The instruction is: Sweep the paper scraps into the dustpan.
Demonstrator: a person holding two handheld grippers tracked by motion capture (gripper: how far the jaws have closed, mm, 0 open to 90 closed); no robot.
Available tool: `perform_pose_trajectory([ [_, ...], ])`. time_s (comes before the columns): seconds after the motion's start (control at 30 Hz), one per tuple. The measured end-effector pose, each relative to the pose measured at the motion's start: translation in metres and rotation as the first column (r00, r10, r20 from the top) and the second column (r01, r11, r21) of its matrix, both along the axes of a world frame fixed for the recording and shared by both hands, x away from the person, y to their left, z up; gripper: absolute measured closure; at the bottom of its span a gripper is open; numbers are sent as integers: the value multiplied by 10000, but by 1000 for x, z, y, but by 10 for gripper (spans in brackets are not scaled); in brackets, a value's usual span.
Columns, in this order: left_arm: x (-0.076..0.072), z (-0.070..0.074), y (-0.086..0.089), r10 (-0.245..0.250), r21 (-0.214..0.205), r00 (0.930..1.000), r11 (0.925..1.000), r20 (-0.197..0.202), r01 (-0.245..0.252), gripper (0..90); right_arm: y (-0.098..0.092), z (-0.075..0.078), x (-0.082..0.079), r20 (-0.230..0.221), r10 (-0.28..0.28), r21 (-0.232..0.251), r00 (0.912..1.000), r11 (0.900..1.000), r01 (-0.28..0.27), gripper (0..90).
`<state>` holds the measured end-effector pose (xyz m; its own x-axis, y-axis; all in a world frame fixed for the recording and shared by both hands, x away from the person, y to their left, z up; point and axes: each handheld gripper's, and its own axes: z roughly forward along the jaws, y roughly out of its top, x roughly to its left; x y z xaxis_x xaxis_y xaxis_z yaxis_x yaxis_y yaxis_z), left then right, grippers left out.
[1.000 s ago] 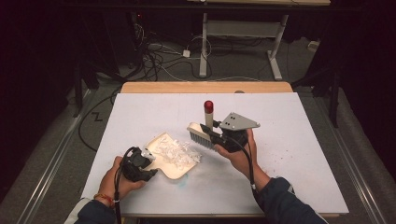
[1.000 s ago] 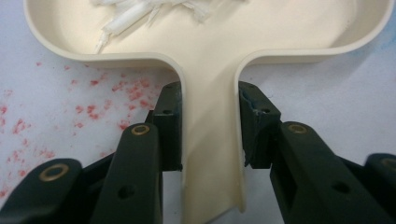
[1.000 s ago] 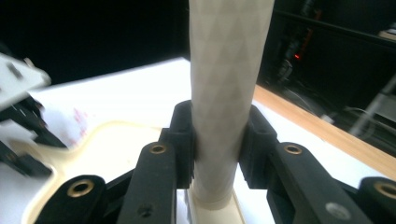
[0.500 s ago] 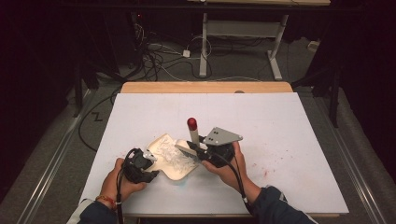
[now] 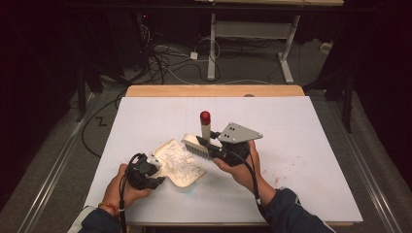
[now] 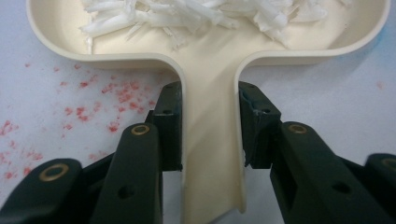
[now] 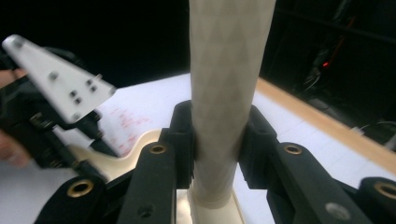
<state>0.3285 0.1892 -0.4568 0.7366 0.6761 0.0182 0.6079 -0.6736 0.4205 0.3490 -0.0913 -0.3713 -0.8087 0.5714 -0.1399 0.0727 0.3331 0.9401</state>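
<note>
High view: white worktop (image 5: 316, 145), cream dustpan (image 5: 182, 167) lying flat, left tongs (image 5: 151, 167) clamped on its handle to steady it; right tongs (image 5: 206, 144) closed on the brush (image 5: 199, 145), bristles at the pan's rim, likely sweeping white shreds (image 6: 201, 14) in

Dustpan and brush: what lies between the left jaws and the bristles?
White shreds heaped in the dustpan, between the left gripper and the brush, in the high view.

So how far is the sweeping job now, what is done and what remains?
Done: a pile of white shreds already lies in the dustpan. In hand: the left gripper clamps the dustpan's handle, and the right gripper holds the brush at the pan's edge. Left: red specks are on the table beside the pan.
</note>
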Motion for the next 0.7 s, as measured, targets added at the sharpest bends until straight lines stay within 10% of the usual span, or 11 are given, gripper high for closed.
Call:
perform_pose_trajectory([
  [0.43,1,0,1,74,-184,10000,9998,-55,-75,633,12,-28,55,385,-1325,-361,9904,9903,1339,710],
  [0.7,0,3,0,43,-28,10000,10000,8,-43,634,30,-42,46,-189,-542,-433,9983,9976,534,710],
])
